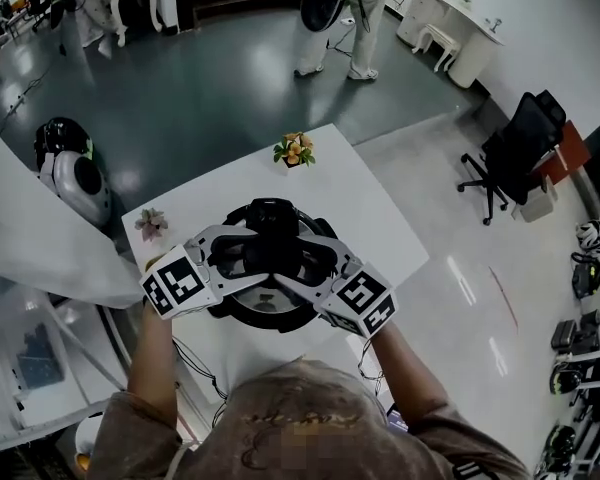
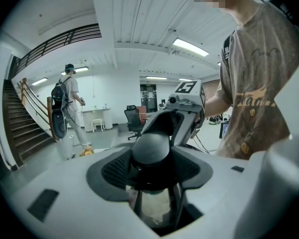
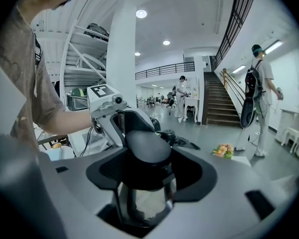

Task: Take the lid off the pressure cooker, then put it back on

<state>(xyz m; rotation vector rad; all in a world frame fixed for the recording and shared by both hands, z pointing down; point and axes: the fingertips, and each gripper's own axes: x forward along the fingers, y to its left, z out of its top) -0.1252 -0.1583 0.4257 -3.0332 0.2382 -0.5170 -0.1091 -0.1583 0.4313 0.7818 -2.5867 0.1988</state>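
Note:
The black pressure cooker [image 1: 268,314] stands in the middle of the white table [image 1: 380,230]. Its black lid handle [image 1: 273,256] lies across the top. My left gripper [image 1: 242,260] comes in from the left and my right gripper [image 1: 305,264] from the right; they meet over the lid. In the left gripper view the rounded handle end [image 2: 150,148] fills the gap between the left gripper's [image 2: 152,176] pads, with the right gripper [image 2: 182,106] opposite. In the right gripper view the other handle end [image 3: 147,146] sits the same way in the right gripper [image 3: 147,176], facing the left gripper [image 3: 112,108].
Two small flower pots stand on the table, one at the far edge [image 1: 294,150] and one at the left [image 1: 151,223]. A black office chair [image 1: 515,148] stands on the floor to the right. A person with a backpack [image 1: 345,18] walks beyond the table.

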